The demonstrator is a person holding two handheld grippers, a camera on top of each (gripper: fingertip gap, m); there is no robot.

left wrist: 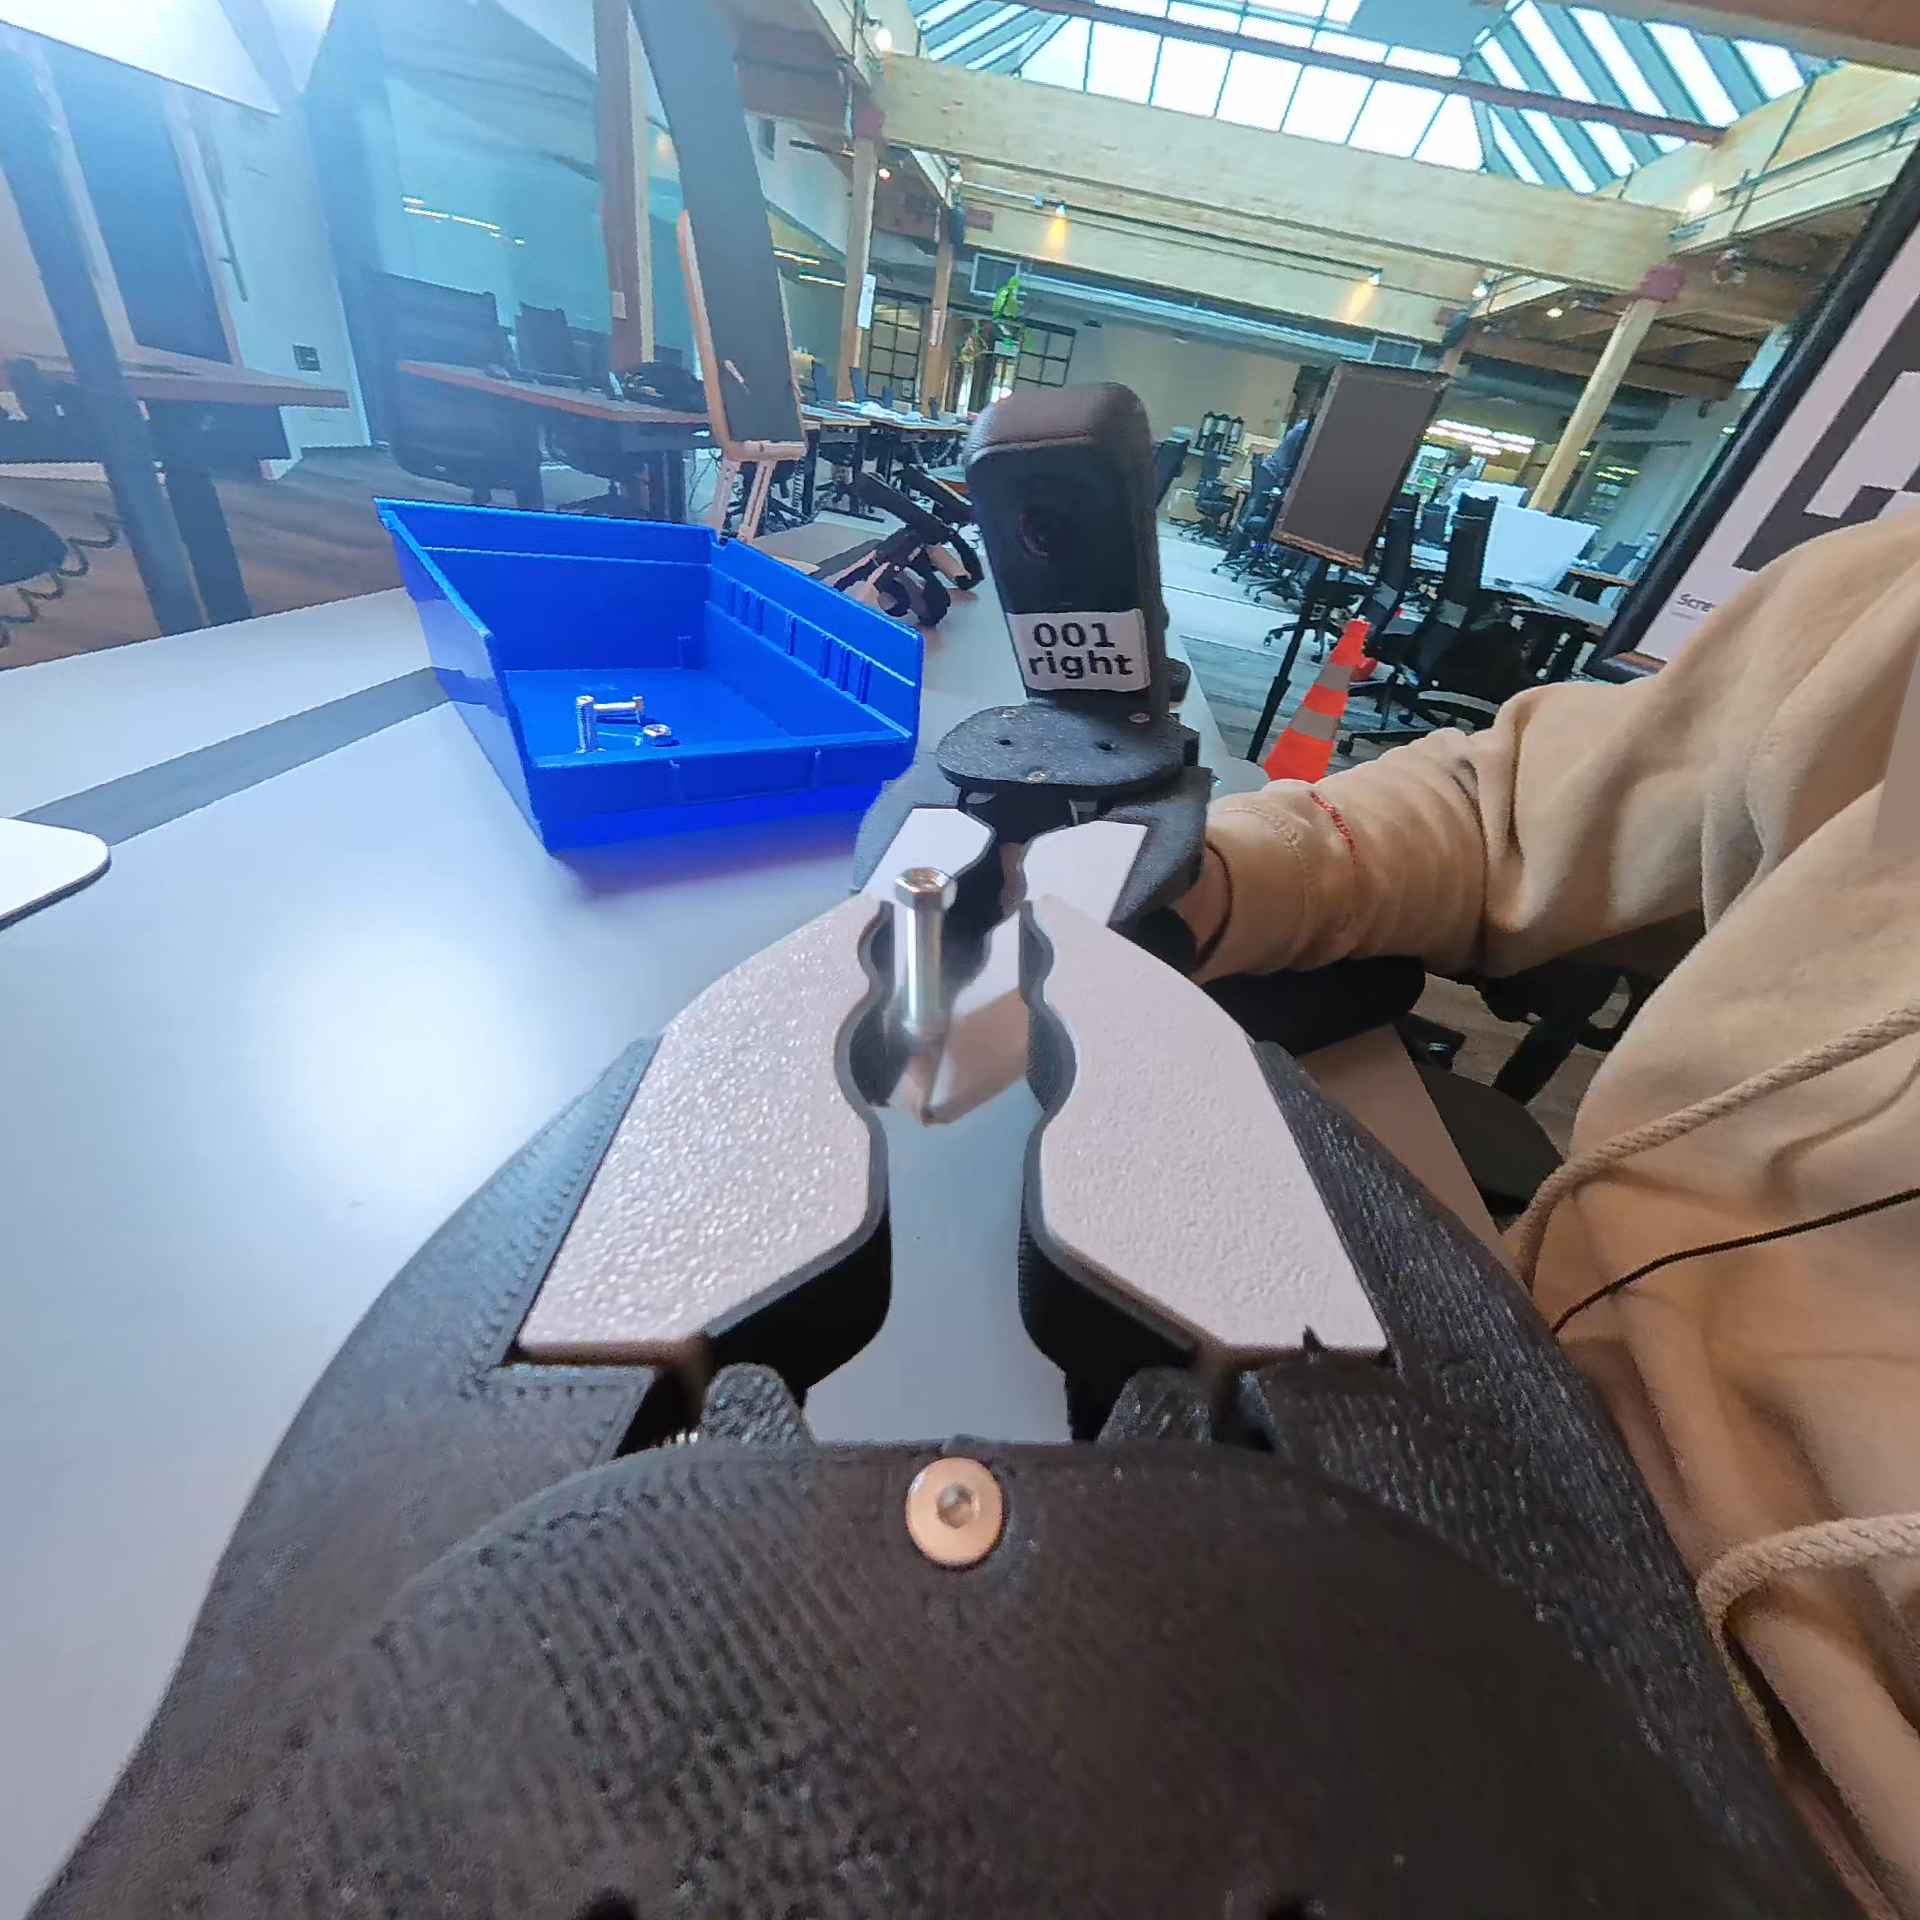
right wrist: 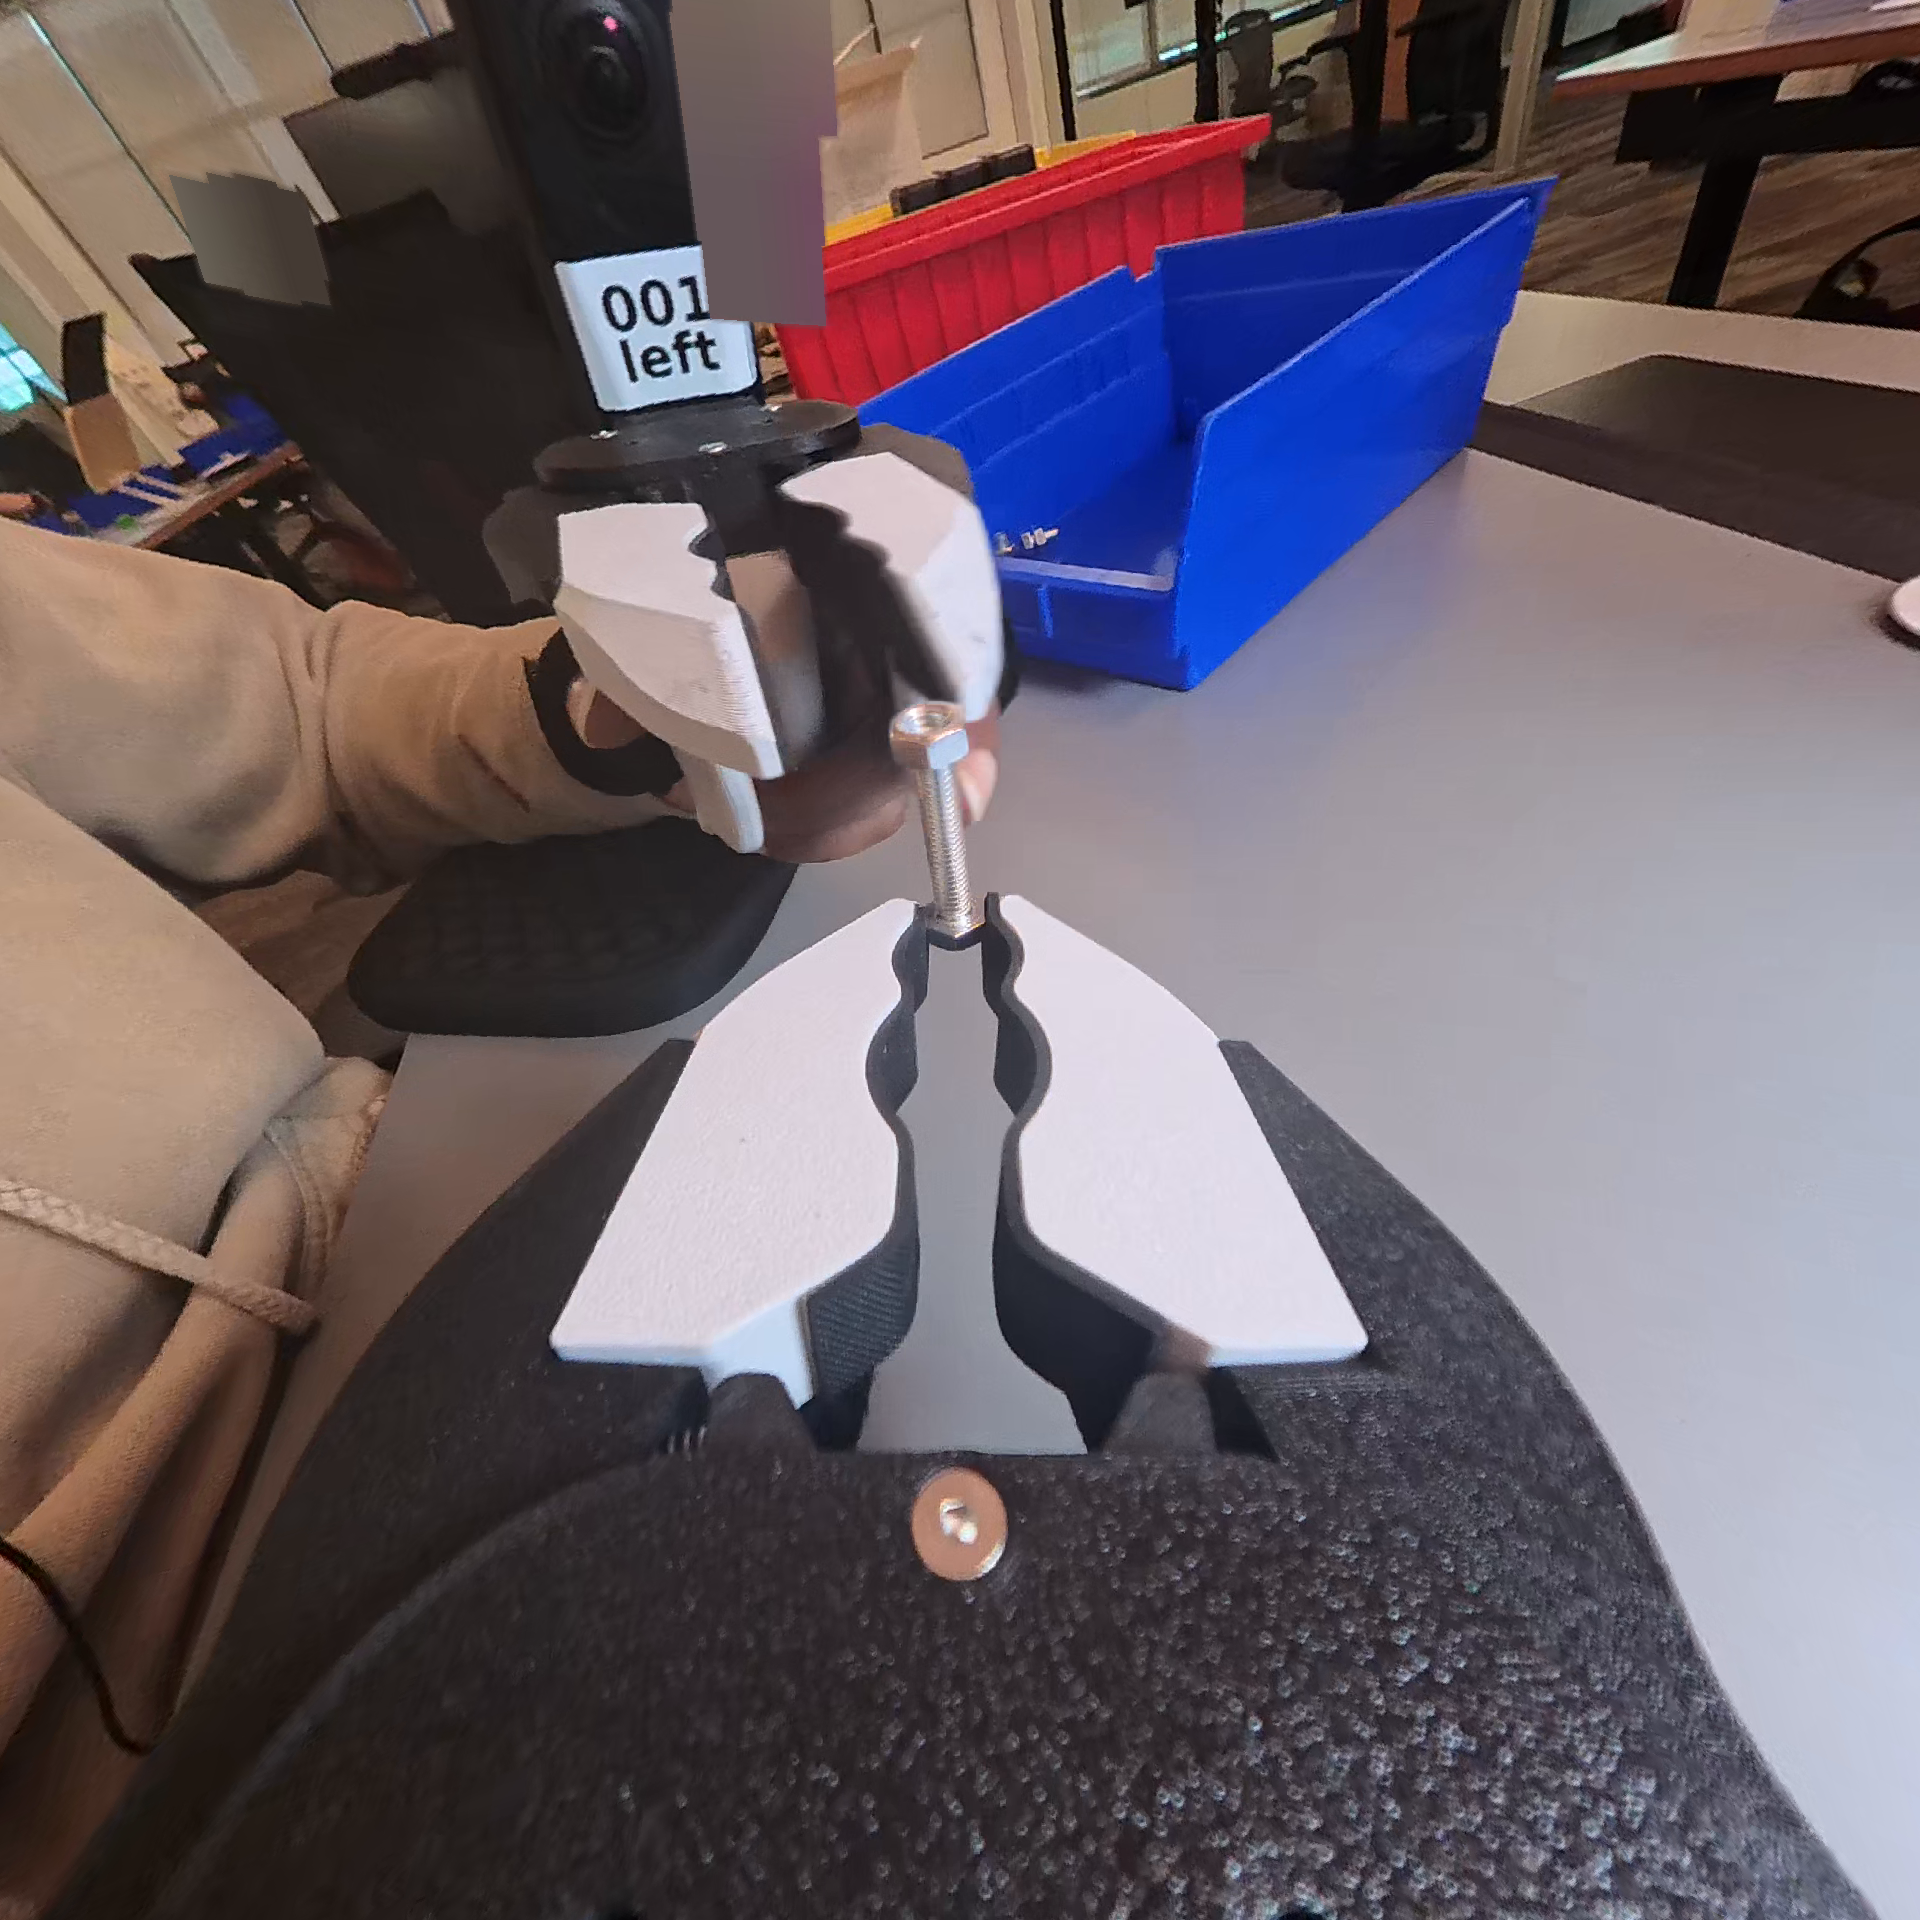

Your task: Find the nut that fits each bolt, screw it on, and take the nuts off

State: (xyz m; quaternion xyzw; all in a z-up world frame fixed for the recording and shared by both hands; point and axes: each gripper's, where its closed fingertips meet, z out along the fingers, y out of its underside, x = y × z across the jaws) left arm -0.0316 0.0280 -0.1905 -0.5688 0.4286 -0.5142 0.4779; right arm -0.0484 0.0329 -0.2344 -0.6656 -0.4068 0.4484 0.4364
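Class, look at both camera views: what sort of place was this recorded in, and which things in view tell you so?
Most likely a large open-plan office or workshop hall. Rows of desks and office chairs fill the background under a timber-beamed skylight roof, and parts bins, a blue bin and a red bin, sit on the grey table.

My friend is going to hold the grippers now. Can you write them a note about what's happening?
Left gripper: open, close by the bolt's top, gripping nothing.
Right gripper: shut on the bolt at its lower end, holding it upright above the table.
Nut: sits on the bolt's top end.
Blue bin: more bolts and a loose nut lie inside.
Done: this nut seems matched.
Left: probably turn it with the left gripper, then do the bin's pieces.
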